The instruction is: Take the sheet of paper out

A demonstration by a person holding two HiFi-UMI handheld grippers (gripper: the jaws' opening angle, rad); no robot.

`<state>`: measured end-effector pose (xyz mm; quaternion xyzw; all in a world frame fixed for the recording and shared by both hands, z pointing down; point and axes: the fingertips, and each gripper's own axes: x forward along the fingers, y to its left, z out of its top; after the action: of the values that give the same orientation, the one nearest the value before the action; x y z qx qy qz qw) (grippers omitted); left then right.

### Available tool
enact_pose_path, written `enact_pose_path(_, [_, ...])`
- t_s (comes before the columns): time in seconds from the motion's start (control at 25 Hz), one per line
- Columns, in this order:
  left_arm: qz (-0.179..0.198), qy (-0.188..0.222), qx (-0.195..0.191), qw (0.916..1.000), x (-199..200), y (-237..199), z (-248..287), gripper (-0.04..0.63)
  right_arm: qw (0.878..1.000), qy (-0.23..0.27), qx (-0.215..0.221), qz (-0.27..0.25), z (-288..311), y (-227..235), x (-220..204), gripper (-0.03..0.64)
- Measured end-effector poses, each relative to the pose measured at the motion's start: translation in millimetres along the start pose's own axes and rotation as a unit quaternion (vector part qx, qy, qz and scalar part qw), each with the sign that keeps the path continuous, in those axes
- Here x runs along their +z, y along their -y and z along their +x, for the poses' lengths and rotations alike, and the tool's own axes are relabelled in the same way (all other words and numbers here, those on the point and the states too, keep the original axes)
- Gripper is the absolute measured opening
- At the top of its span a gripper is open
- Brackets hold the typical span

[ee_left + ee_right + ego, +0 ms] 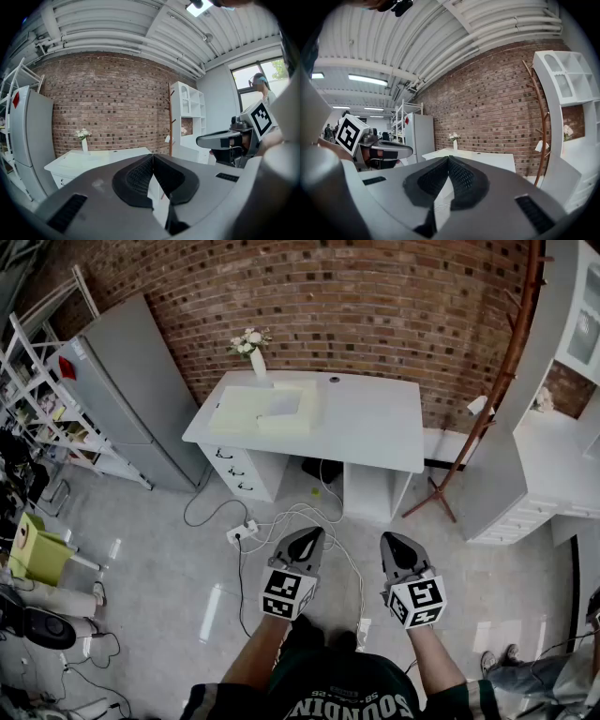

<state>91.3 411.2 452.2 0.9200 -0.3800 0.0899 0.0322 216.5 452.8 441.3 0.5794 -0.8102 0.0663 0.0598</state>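
Hanging above the floor, the left hand-held gripper (308,534) and right hand-held gripper (395,540) are pointing toward the counter (375,423), jaws together and empty. The paper (284,402) is lying in a pale tray (236,414) on the counter, well apart from both.

From my head, one camera looks steeply down, well back from the desk (375,418). Cameras on my left hand-held gripper (307,540) and right hand-held gripper (397,547) face it almost level. All three share it and the brick wall (375,296) behind.
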Motion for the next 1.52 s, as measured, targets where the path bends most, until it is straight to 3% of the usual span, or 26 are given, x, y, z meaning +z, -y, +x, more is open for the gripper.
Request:
enact_pose_path(0.44, [0.003, 0.004, 0.007, 1.0000, 1.3, -5.2, -7.4, 0.011, 0.999, 0.028, -0.005, -0.015, -1.9, -5.6, 7.7, 0.071])
enact_pose_path(1.52, [-0.002, 0.011, 0.033, 0.9994, 0.1, -12.6, -24.7, 0.011, 0.999, 0.025, 0.013, -0.019, 1.2, -12.8, 8.3, 0.071])
